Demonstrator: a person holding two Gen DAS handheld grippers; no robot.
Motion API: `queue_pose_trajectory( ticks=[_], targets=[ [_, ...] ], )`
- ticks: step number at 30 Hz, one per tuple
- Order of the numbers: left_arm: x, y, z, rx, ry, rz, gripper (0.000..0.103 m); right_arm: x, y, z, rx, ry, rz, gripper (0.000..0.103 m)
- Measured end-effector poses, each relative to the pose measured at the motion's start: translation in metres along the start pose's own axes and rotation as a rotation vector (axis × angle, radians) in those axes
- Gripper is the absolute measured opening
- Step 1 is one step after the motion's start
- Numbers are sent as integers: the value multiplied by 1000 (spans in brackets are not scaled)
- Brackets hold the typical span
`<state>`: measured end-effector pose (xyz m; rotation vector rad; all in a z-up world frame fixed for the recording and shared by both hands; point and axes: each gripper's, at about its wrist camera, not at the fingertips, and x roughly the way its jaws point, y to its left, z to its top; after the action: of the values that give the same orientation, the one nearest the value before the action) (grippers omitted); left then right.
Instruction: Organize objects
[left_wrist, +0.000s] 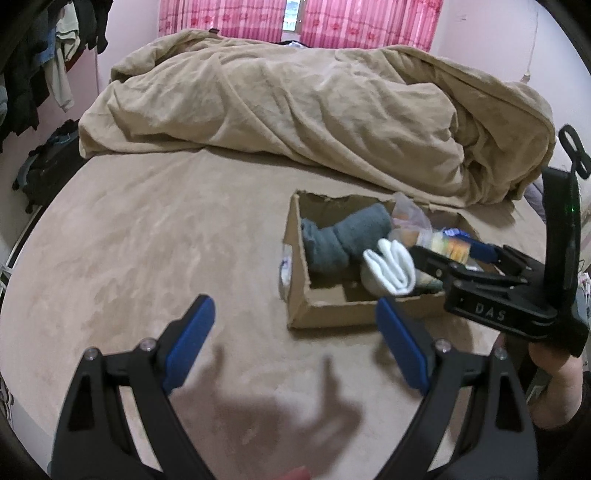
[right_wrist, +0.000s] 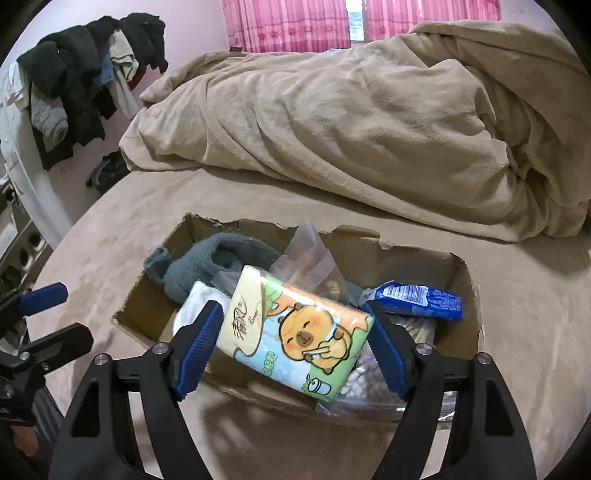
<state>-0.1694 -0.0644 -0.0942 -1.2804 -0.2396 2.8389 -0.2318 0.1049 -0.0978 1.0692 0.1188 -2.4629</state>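
Note:
A torn-topped cardboard box (left_wrist: 332, 314) (right_wrist: 467, 291) sits on the tan bed. Inside lie a grey sock (left_wrist: 332, 236) (right_wrist: 207, 266), a white sock (left_wrist: 388, 269) (right_wrist: 195, 306), a clear plastic bag (right_wrist: 310, 254) and a blue packet (right_wrist: 417, 299). A tissue pack with a cartoon animal (right_wrist: 295, 332) (left_wrist: 452, 249) rests tilted on these contents, between the jaws of my right gripper (right_wrist: 291, 308) (left_wrist: 447, 254). The pads look just off its sides. My left gripper (left_wrist: 291, 301) (right_wrist: 62, 317) hovers open and empty over the bed, left of the box's front.
A crumpled beige blanket (left_wrist: 295, 110) (right_wrist: 369, 129) fills the far half of the bed behind the box. Dark clothes hang on a rack (right_wrist: 74, 74) at the left wall, with a black bag (left_wrist: 48, 166) on the floor. A hand (left_wrist: 554, 387) grips the right tool.

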Motion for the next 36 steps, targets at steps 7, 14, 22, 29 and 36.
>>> queue_pose_trajectory(
  ticks=[7,14,22,29,36],
  targets=[
    [-20,-5,-6,1,-17,-7,90,-18,-2,-5,10,-26,-8,89],
    [-58,-13,-17,0,-47,-12,90,-58,-2,-14,34,-17,-37,89],
    [-102,-24,-36,-1,-67,-4,90,-120,6,-34,53,-21,-37,89],
    [-133,-34,-56,-35,-71,7,90,-170,16,-47,59,-32,-29,89],
    [-154,-46,-79,-38,-67,2,90,-200,23,-71,58,-18,-39,89]
  ],
)
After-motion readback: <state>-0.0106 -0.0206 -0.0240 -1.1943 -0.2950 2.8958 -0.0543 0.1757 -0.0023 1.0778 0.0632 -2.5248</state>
